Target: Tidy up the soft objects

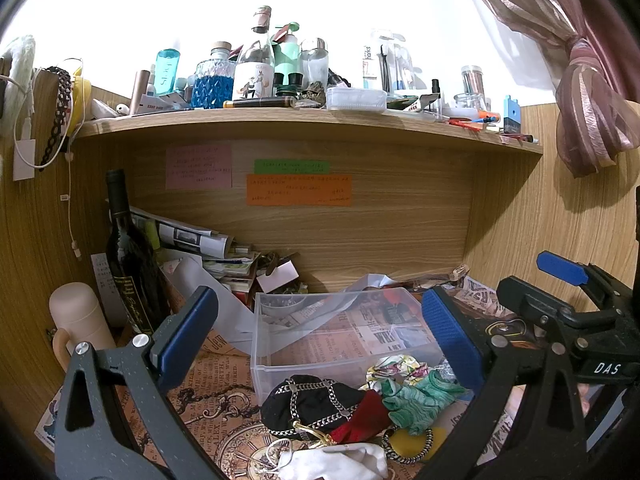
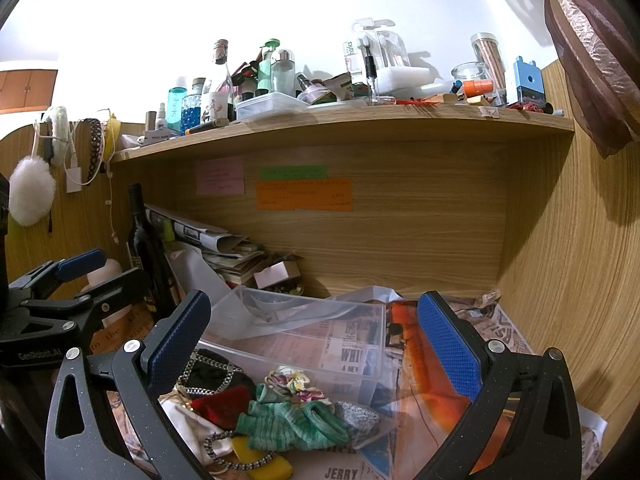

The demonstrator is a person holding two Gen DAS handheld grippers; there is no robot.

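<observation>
A pile of soft things lies on the desk in front of a clear plastic bin (image 1: 320, 336): a black cloth with chain print (image 1: 312, 404), a red velvet pouch (image 1: 362, 420), green socks (image 1: 416, 400), a floral scrunchie (image 1: 396, 368), a white cloth bag (image 1: 340, 462) and a braided hair tie on a yellow piece (image 1: 424, 444). My left gripper (image 1: 320, 332) is open and empty above the pile. My right gripper (image 2: 316, 344) is open and empty over the same pile, with the green socks (image 2: 292, 424), the red pouch (image 2: 222, 404) and the bin (image 2: 304, 332) between its fingers.
A dark wine bottle (image 1: 128, 256) and a cream thermos (image 1: 80, 324) stand at the left. Stacked papers (image 1: 200, 240) fill the back left corner. A cluttered wooden shelf (image 1: 304, 124) hangs overhead. Wooden walls close the alcove. A pink curtain (image 1: 592, 92) hangs at the right.
</observation>
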